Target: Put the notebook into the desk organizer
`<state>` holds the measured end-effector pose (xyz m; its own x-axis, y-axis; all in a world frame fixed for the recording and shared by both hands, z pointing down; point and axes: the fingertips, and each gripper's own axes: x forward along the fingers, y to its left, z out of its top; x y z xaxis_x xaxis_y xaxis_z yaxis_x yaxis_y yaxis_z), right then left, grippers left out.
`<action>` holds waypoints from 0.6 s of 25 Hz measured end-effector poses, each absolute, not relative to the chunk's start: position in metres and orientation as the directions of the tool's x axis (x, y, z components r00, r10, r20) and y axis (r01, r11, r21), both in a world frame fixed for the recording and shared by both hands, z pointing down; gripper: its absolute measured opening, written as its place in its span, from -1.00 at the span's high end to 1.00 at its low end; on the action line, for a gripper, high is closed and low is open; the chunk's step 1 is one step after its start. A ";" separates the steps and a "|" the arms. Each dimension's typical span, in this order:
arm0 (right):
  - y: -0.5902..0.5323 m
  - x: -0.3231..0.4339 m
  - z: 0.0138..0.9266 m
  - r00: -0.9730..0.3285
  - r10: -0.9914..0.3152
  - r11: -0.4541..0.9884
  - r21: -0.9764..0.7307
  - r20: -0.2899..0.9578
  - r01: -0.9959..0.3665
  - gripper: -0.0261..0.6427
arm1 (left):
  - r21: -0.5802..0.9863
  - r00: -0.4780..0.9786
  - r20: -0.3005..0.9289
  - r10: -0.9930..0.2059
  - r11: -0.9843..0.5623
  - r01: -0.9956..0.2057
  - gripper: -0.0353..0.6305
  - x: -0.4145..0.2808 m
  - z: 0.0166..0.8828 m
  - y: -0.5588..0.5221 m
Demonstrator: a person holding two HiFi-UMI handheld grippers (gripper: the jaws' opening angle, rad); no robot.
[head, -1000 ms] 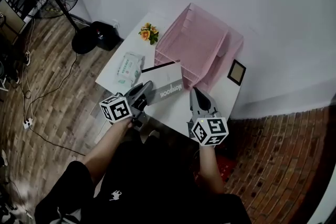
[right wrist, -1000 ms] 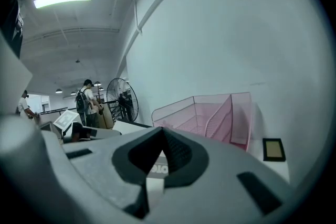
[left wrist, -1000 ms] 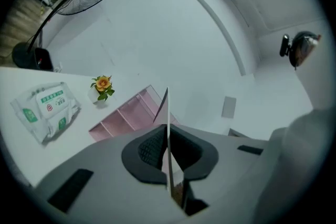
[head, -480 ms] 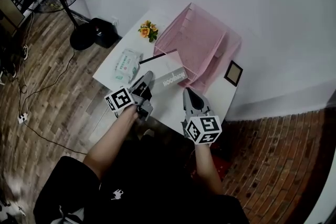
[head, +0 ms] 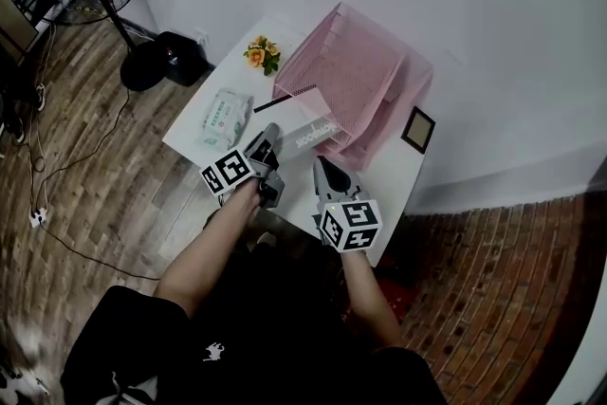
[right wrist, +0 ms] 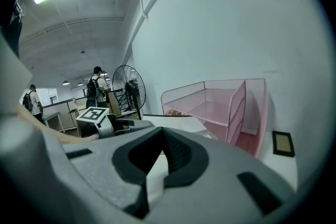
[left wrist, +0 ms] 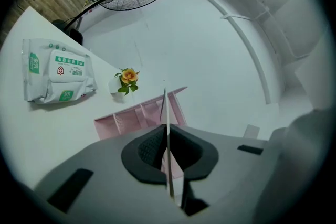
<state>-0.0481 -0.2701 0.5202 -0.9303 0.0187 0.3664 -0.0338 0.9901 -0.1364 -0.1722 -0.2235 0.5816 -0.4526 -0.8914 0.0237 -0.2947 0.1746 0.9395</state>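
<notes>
My left hand-held gripper (left wrist: 168,157) is clamped on the notebook (left wrist: 166,113). In its own view the book shows as 1 thin line running straight between the pads, so I am pinching it by the near edge with the cover standing upright. I judge that grip is chosen so the free end can lead into a slot. In the head view the notebook reaches from the jaws toward the pink desk organizer (head: 365,71), with its far end at the front of the trays. I cannot tell whether it touches the mesh.

My right hand-held gripper (right wrist: 163,144) has its pads together with nothing between them. It hangs low over the counter (head: 389,168), just right of the notebook and pointing at the organizer. I read that as a spare hand waiting to steady the rack or nudge the book.

The pack of wipes (head: 223,117) and the small flower (head: 259,54) sit well left of the path. The notebook is not yet in a compartment.
</notes>
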 end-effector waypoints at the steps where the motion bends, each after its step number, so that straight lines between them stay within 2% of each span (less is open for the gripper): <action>1: -0.268 -0.050 0.523 -0.927 0.024 0.990 -0.137 0.375 -0.030 0.92 | 0.940 -0.462 0.040 -0.886 0.190 -0.284 0.86 -0.173 0.586 -0.226; 12: -0.279 -0.051 0.531 -0.916 -0.003 0.984 -0.162 0.400 -0.074 0.92 | 0.939 -0.519 0.135 -0.844 0.276 -0.206 0.86 -0.187 0.608 -0.263; 13: -0.281 -0.050 0.531 -0.916 -0.006 0.983 -0.164 0.401 -0.079 0.92 | 0.934 -0.510 0.147 -0.847 0.289 -0.211 0.83 -0.186 0.610 -0.266; 15: -0.286 -0.050 0.532 -0.917 -0.012 0.982 -0.170 0.399 -0.087 0.92 | 0.926 -0.484 0.163 -0.860 0.302 -0.225 0.59 -0.184 0.613 -0.271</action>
<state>-0.0499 -0.2857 0.5316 -0.9167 -0.0121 0.3993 -0.0868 0.9817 -0.1695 -0.1839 -0.2714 0.6133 -0.4836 -0.8600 0.1627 -0.2253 0.3020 0.9263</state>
